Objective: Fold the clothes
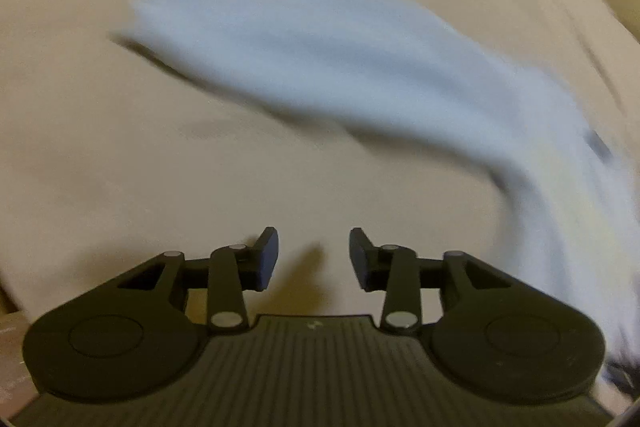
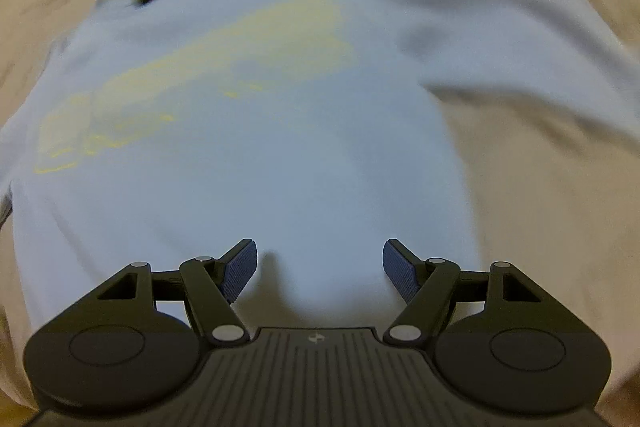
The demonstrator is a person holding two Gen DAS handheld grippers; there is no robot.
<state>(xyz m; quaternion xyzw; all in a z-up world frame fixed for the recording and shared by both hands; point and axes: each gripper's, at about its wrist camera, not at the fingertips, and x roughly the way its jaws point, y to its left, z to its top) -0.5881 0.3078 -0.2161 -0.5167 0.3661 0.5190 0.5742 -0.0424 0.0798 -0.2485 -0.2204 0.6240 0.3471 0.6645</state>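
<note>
From the left wrist, the left tongs [image 1: 314, 259] stand spread over bare beige sheet [image 1: 120, 147], pinching nothing; the pale blue shirt [image 1: 320, 67] lies beyond, trailing off to the right. From the right wrist, the right tongs [image 2: 320, 271] gape wide above the shirt [image 2: 260, 167], its yellow print [image 2: 200, 75] at far left. A one-layer pinch would likely drag the cloth askew.

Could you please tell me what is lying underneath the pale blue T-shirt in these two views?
The pale blue T-shirt lies on a beige sheet, which shows all round it and under the sleeve. What is beneath the shirt's middle is covered and cannot be seen.
</note>
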